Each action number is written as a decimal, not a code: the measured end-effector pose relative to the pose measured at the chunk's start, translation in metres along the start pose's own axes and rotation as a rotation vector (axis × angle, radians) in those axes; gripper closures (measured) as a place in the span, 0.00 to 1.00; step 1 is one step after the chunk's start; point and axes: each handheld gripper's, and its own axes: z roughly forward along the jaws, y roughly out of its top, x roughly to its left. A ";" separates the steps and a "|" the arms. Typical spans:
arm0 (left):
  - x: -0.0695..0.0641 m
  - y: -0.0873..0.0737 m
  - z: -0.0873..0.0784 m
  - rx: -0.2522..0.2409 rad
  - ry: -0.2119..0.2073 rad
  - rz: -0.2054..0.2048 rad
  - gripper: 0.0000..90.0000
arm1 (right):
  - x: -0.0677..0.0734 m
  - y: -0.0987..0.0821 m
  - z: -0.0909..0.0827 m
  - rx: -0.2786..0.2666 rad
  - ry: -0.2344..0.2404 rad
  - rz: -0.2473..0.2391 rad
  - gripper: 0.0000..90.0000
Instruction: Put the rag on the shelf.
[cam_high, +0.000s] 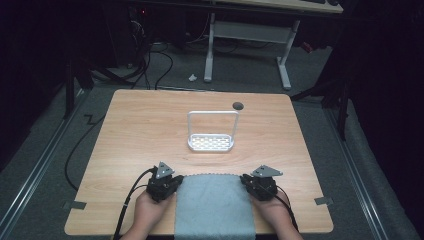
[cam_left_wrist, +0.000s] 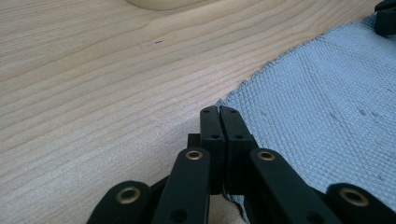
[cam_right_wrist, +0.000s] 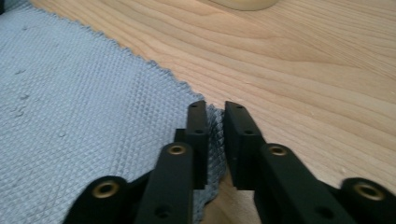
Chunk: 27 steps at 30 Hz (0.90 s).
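Observation:
A grey-blue waffle-weave cloth (cam_high: 215, 205) lies flat at the table's near edge, between the person's two hands. My left gripper (cam_high: 177, 180) sits at the cloth's far left corner. In the left gripper view its jaws (cam_left_wrist: 219, 112) are pressed together, with the corner of the cloth (cam_left_wrist: 317, 102) caught at their seam. My right gripper (cam_high: 244, 179) is at the far right corner. In the right gripper view its jaws (cam_right_wrist: 215, 109) pinch a bunched fold of the cloth (cam_right_wrist: 84, 107) between them.
A white rack (cam_high: 212, 142) with a tall wire handle stands mid-table beyond the cloth. A dark round hole (cam_high: 238, 105) sits near the far edge of the wooden table (cam_high: 140, 125). A desk frame and cables are on the floor behind.

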 end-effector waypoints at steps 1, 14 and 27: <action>0.000 0.000 0.000 0.001 0.000 0.000 0.99 | 0.001 0.000 0.000 0.003 0.000 0.002 0.99; 0.000 0.001 -0.014 -0.095 -0.004 -0.002 0.99 | 0.004 0.001 -0.017 -0.092 -0.007 -0.017 1.00; -0.008 0.016 -0.044 -0.254 -0.025 0.001 0.99 | 0.015 0.015 -0.044 -0.256 -0.034 -0.020 1.00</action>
